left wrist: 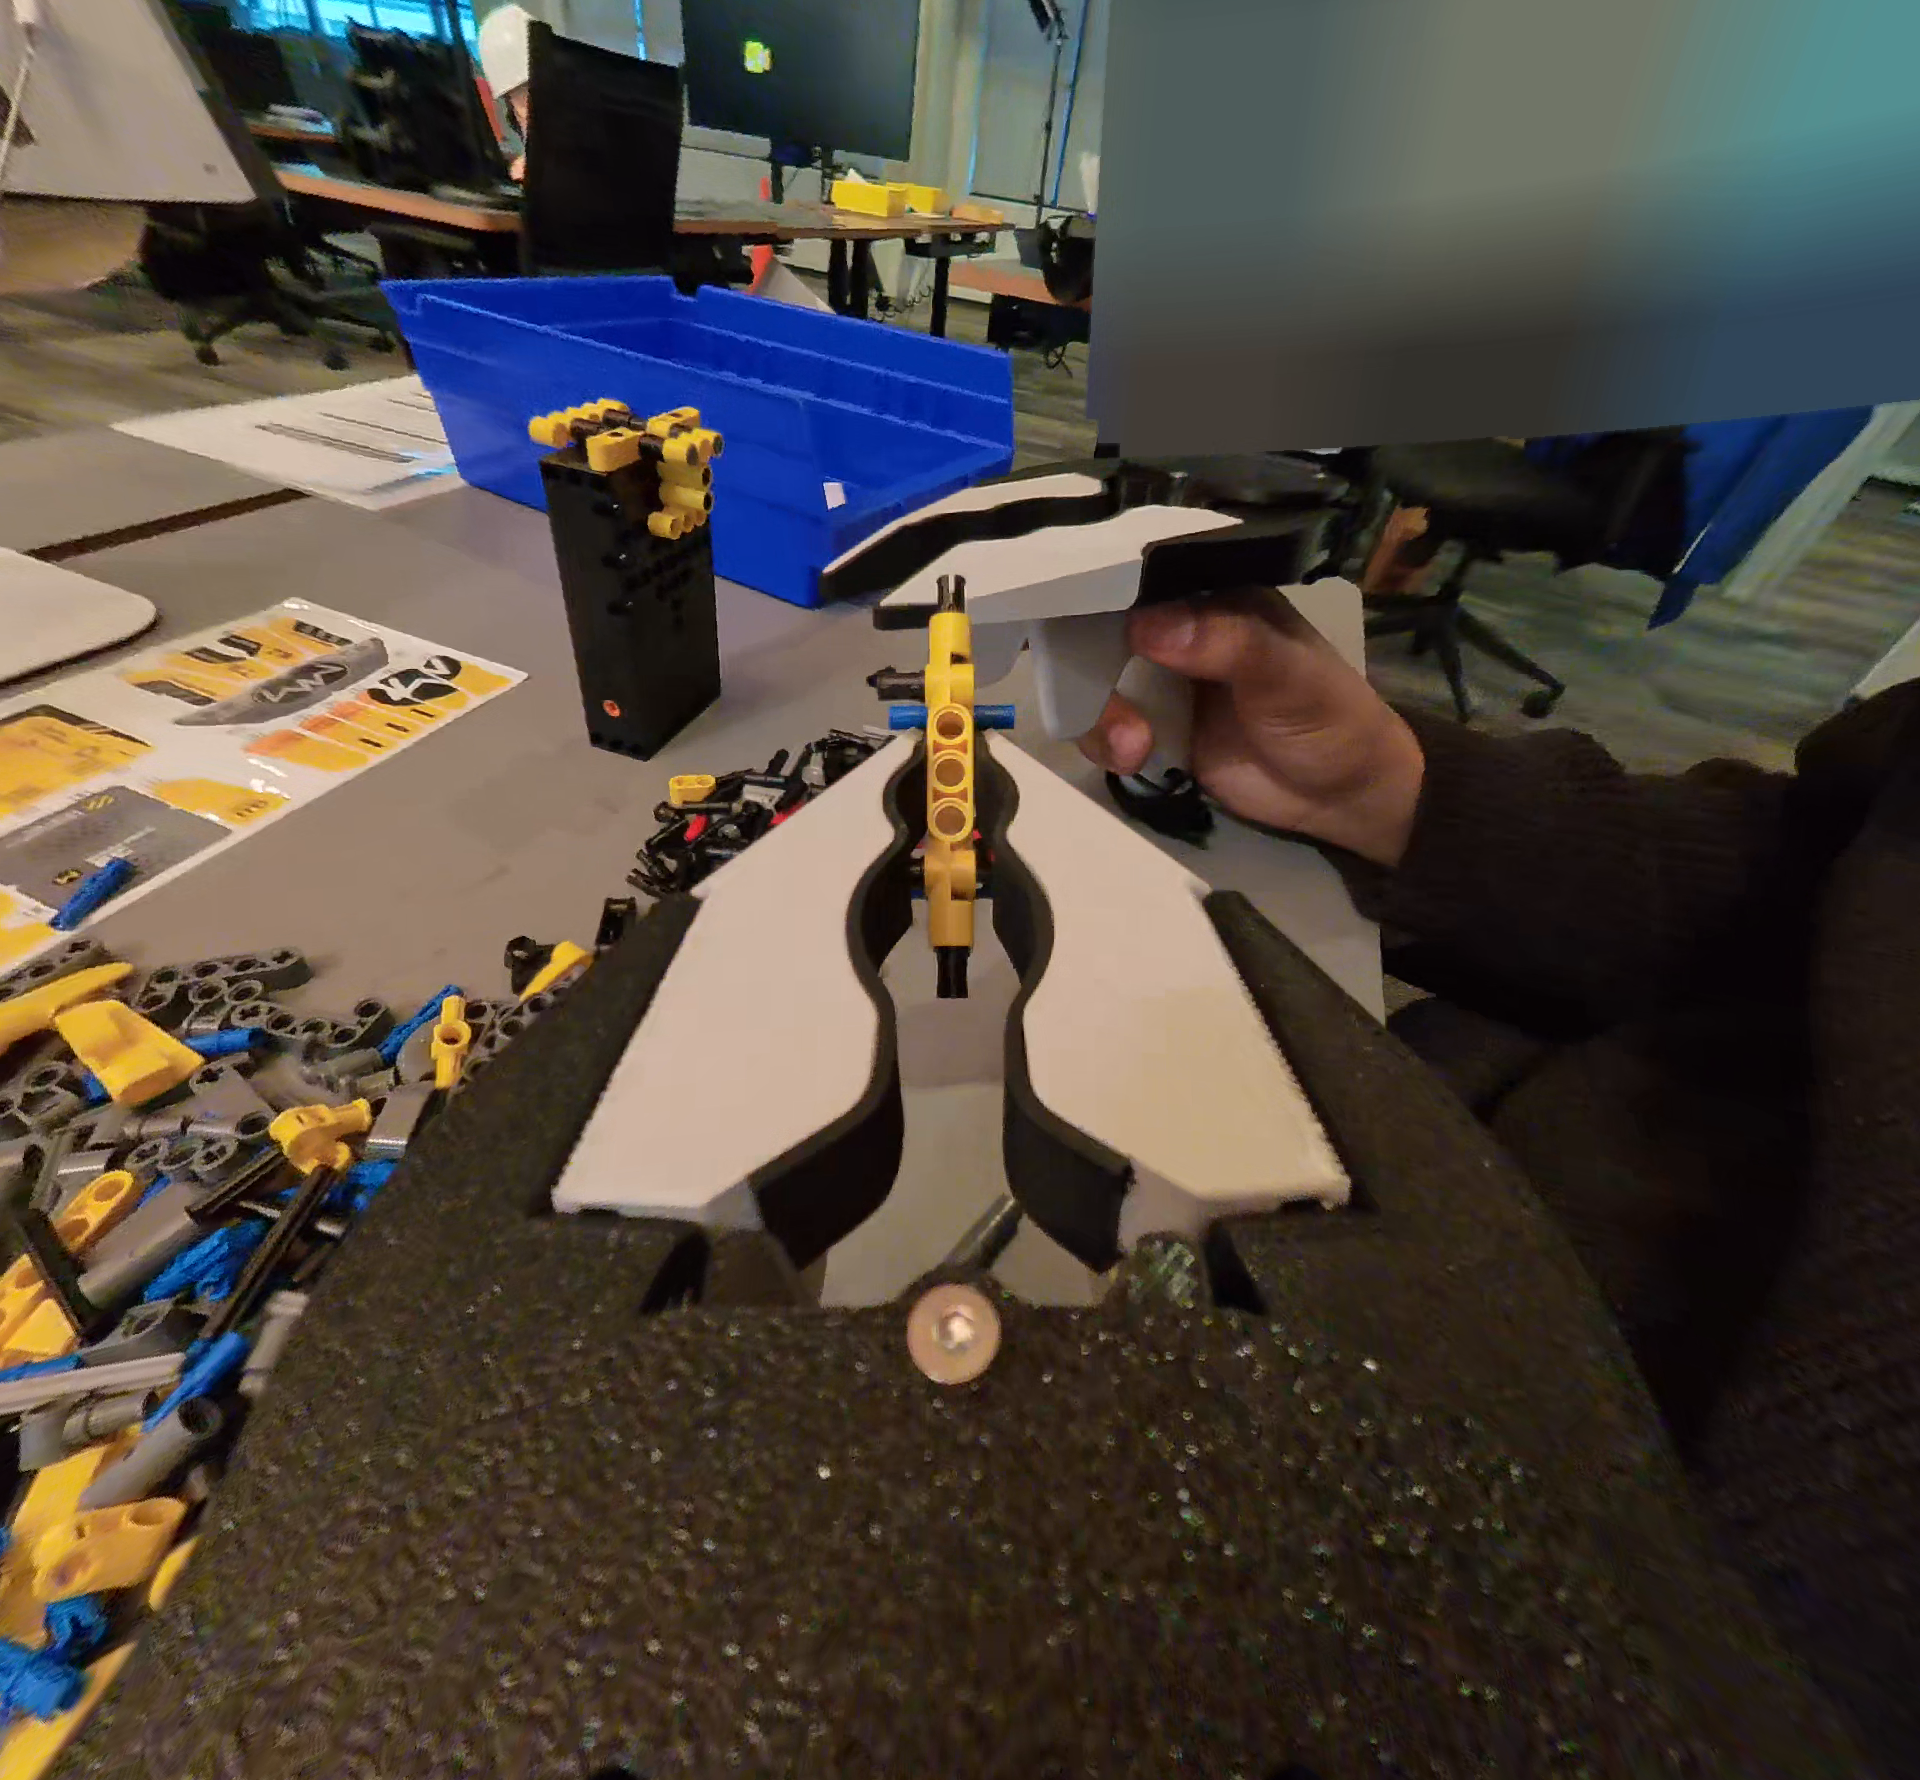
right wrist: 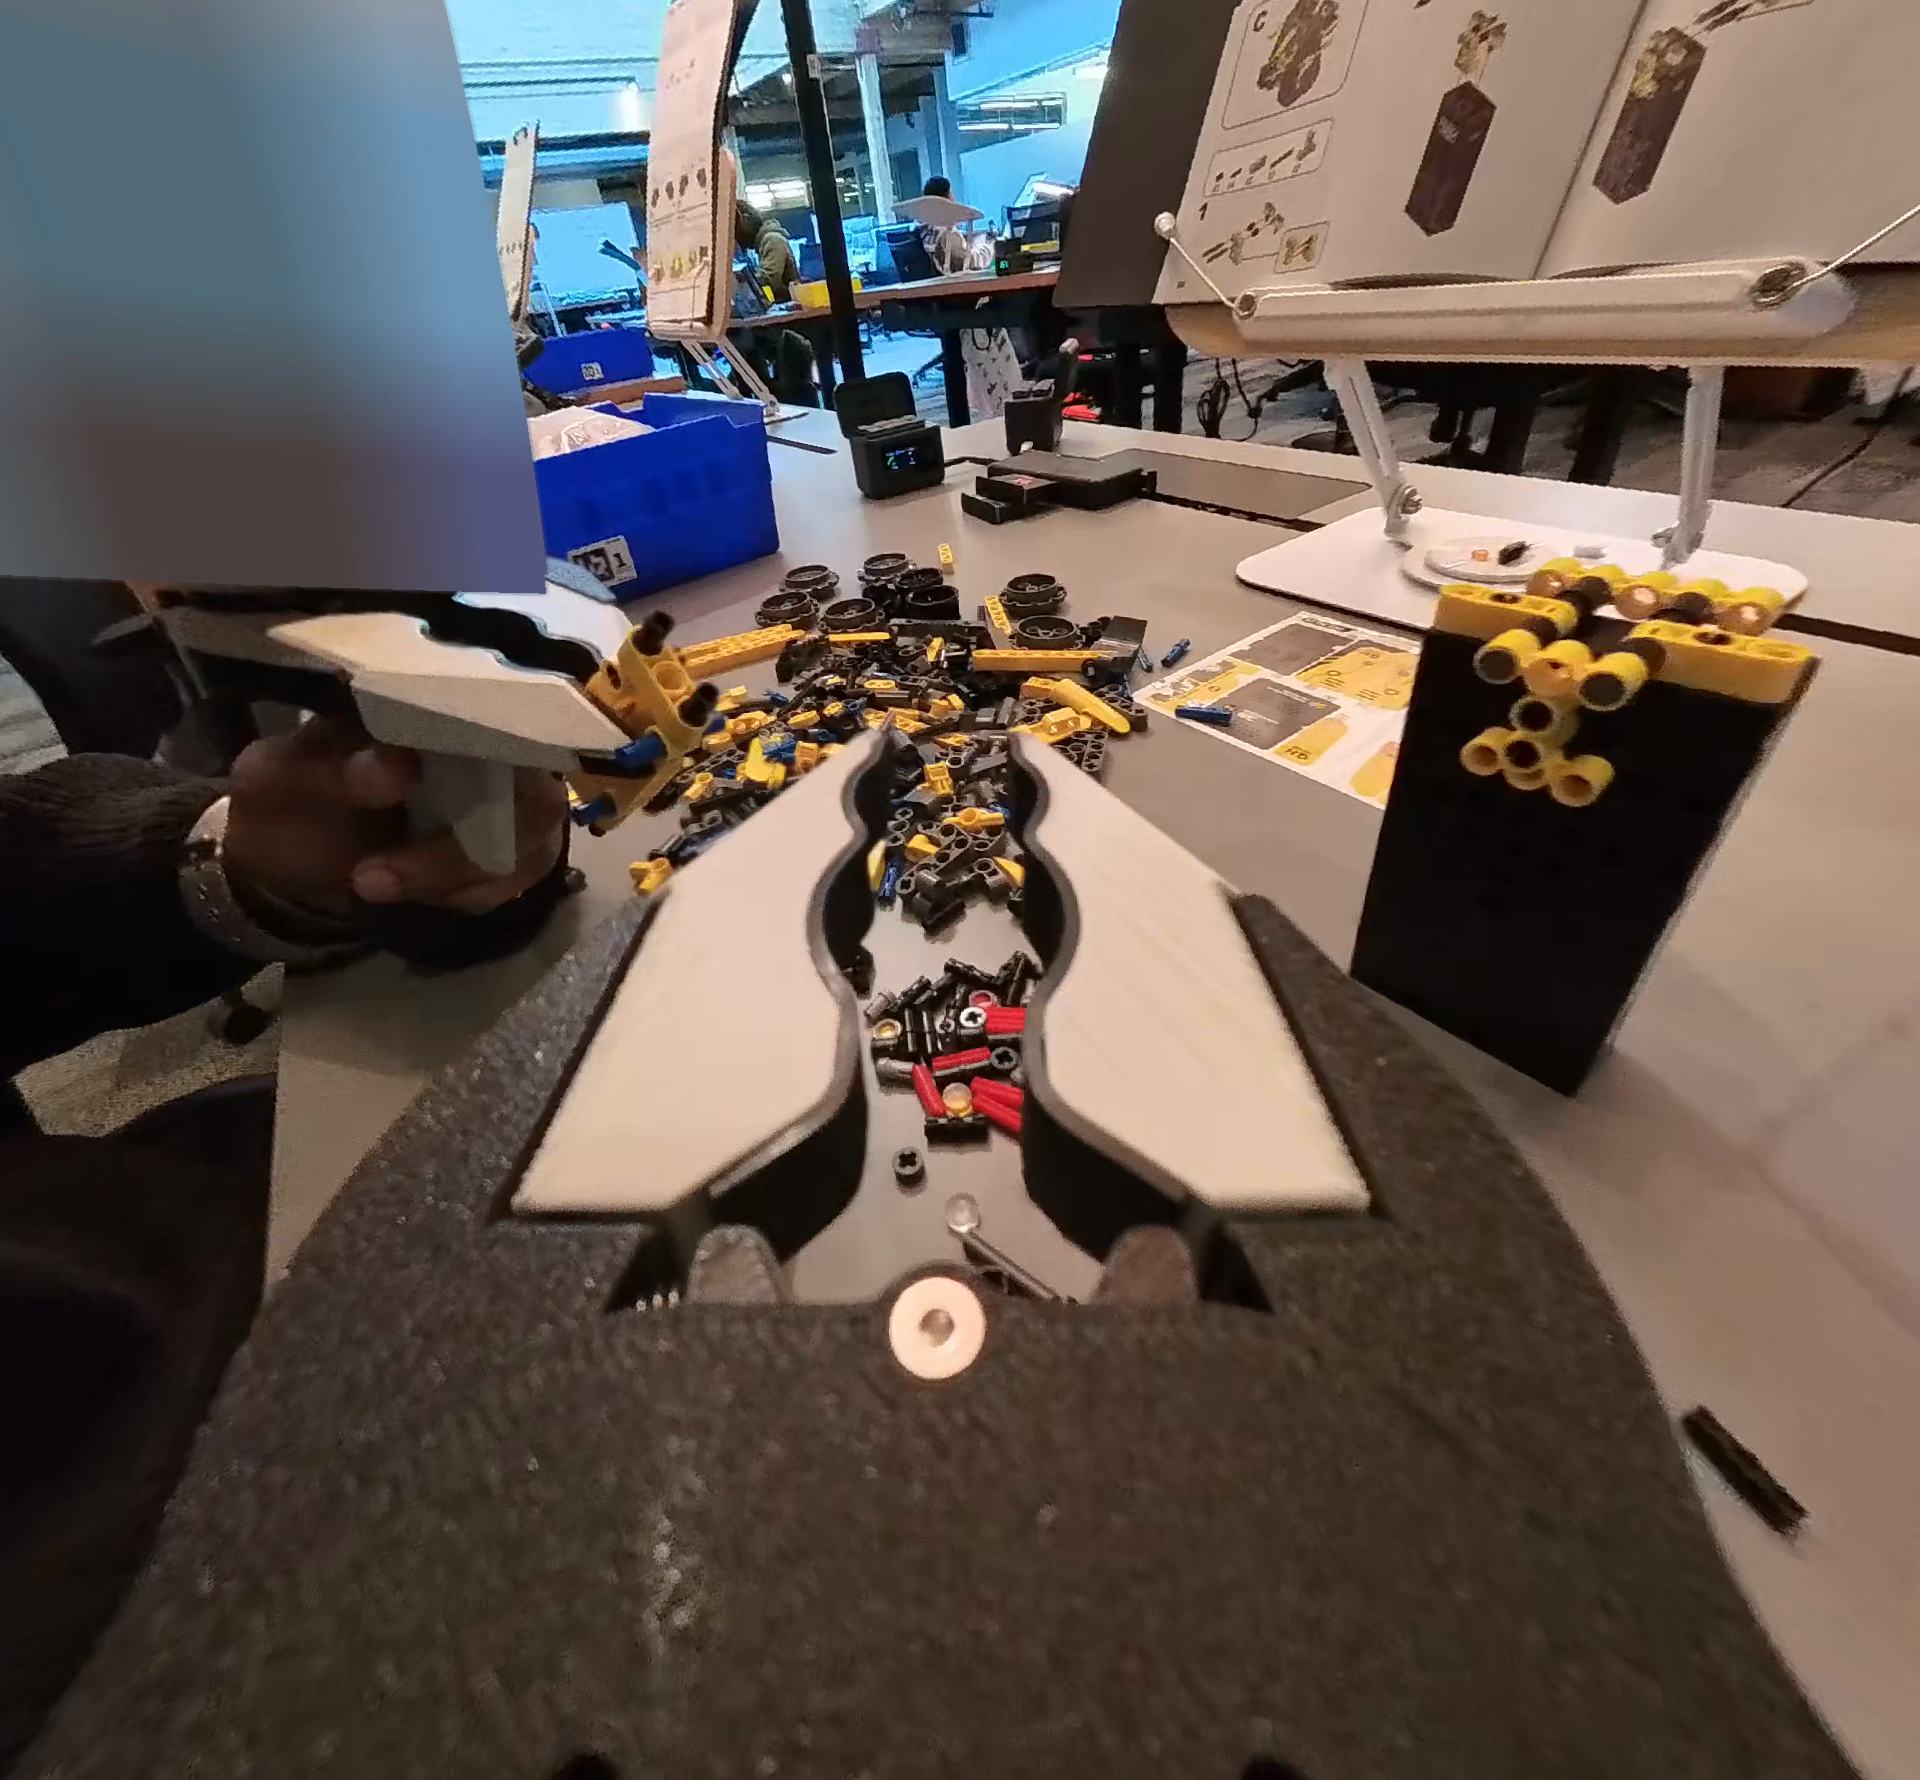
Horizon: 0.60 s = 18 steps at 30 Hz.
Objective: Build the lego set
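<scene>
My left gripper (left wrist: 951, 743) is shut on a yellow beam assembly (left wrist: 948, 826) with black and blue pins, held upright above the grey table (left wrist: 447, 826). It also shows in the right wrist view (right wrist: 608, 717), gripping that assembly (right wrist: 655, 691). My right gripper (right wrist: 948, 751) is open and empty, hovering over a pile of yellow, black and blue parts (right wrist: 935, 691) and small red and black pins (right wrist: 966, 1055). In the left wrist view the right gripper (left wrist: 894, 587), held by a hand (left wrist: 1268, 722), is just behind the top of the assembly.
A black block topped with yellow connectors (left wrist: 634, 608) (right wrist: 1558, 847) stands on the table. A blue bin (left wrist: 727, 400) (right wrist: 655, 494) sits behind. An open instruction booklet on a stand (right wrist: 1558, 68), sticker sheets (left wrist: 260, 702) (right wrist: 1278, 691) and loose parts (left wrist: 156, 1107) lie around. About 6 cm separates my left fingertips from my right.
</scene>
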### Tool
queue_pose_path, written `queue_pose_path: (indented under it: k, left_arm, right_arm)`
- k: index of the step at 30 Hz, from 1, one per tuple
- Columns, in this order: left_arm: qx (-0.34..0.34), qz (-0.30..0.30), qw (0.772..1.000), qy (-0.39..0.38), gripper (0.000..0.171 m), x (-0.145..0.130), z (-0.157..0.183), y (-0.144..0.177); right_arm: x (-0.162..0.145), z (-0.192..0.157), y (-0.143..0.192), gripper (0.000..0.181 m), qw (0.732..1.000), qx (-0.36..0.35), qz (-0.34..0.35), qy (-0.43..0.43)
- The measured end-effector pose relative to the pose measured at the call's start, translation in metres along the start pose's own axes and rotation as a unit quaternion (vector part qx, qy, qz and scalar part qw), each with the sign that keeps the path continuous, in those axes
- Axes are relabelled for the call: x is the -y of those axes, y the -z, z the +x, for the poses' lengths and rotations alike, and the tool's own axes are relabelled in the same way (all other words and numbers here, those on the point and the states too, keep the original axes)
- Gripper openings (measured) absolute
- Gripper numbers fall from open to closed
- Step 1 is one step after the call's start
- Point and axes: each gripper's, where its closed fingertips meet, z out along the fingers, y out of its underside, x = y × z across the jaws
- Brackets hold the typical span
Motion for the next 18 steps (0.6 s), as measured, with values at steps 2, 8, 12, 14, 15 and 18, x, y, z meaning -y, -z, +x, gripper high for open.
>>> queue_pose_path:
  k: [2, 8, 12, 14, 15, 18]
  left_arm:
    - [0.002, -0.001, 1.0, -0.006, 0.007, 0.0, 0.0, -0.001]
    - [0.004, 0.012, 1.0, 0.025, 0.007, 0.003, -0.008, 0.001]
    - [-0.013, 0.032, 0.998, 0.047, 0.007, 0.009, -0.007, 0.004]
    - [-0.028, 0.047, 0.997, 0.058, 0.007, 0.014, -0.005, 0.007]
    - [-0.033, 0.052, 0.996, 0.064, 0.007, 0.015, -0.004, 0.008]
    - [-0.068, 0.065, 0.992, 0.086, 0.007, 0.019, 0.002, 0.01]
  right_arm:
    - [0.0, 0.0, 0.0, 0.022, 1.0, 0.003, 0.002, -0.004]
    - [0.002, -0.004, 0.0, 0.022, 1.0, 0.022, 0.009, -0.016]
    - [0.017, -0.035, 0.003, 0.025, 0.991, 0.116, 0.055, -0.025]
    - [0.017, -0.048, 0.003, 0.037, 0.985, 0.156, 0.058, -0.038]
    - [0.015, -0.053, 0.001, 0.044, 0.983, 0.173, 0.051, -0.047]
    - [0.01, -0.067, -0.001, 0.051, 0.973, 0.218, 0.034, -0.069]
